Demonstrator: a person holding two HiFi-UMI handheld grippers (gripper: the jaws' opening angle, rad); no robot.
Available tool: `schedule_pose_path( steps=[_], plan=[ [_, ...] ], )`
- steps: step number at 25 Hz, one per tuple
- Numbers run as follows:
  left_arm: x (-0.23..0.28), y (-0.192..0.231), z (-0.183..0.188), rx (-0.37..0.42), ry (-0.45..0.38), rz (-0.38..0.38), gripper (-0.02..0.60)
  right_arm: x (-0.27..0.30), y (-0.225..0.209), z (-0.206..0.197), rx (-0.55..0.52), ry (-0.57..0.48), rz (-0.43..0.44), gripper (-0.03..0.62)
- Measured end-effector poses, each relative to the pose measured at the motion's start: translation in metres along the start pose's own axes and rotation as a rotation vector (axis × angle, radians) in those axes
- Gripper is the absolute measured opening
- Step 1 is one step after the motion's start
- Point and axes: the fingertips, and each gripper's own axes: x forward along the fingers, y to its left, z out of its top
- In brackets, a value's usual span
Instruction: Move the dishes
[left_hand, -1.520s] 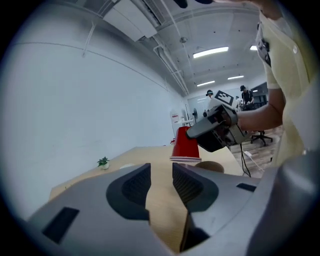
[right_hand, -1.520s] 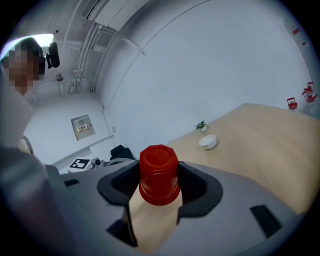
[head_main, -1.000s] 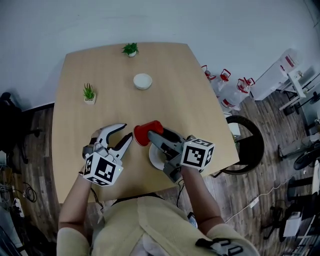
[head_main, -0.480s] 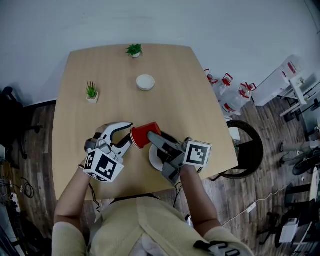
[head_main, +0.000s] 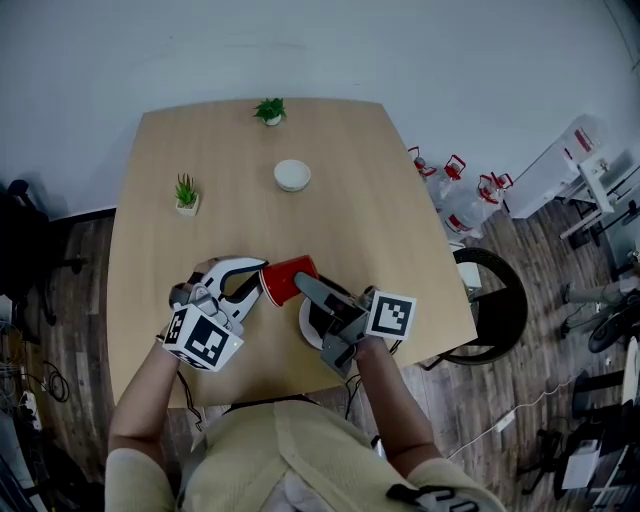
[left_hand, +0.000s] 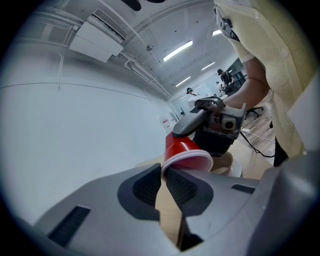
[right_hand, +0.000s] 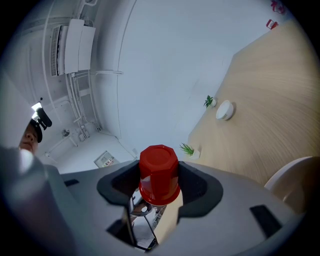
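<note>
The one red cup (head_main: 285, 281) is held on its side over the table (head_main: 380, 230), the right gripper (head_main: 312, 292) clamped round its body. Only the left gripper view shows the left gripper (head_main: 258, 275), its fingers just closed, pinching the cup's rim. The head view alone shows everything else: one white plate (head_main: 306, 326) under the right gripper, one white bowl (head_main: 292, 175) and two potted plants (head_main: 186, 192) (head_main: 269, 110).

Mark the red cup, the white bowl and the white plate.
red cup (head_main: 290, 281), head view, on its side wall.
white bowl (head_main: 292, 175), head view, on its middle.
white plate (head_main: 306, 323), head view, on its uncovered left edge.
</note>
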Motion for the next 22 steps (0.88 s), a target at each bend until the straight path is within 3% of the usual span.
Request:
schedule_pose_path(
  steps=[7,12,18,22],
  plan=[
    [-0.001,0.006,0.001,0.023,0.013,-0.044,0.04,0.003,0.003,0.002,-0.031,-0.027,0.012,0.242],
    [0.002,0.013,-0.004,0.034,0.048,-0.078,0.038,0.004,-0.003,0.004,-0.139,-0.035,-0.06,0.252],
    [0.009,0.04,-0.022,-0.028,0.131,-0.031,0.038,-0.005,-0.023,0.003,-0.228,-0.015,-0.148,0.261],
    [0.018,0.055,-0.039,-0.064,0.243,-0.042,0.037,-0.008,-0.028,0.004,-0.279,0.002,-0.193,0.261]
  ],
)
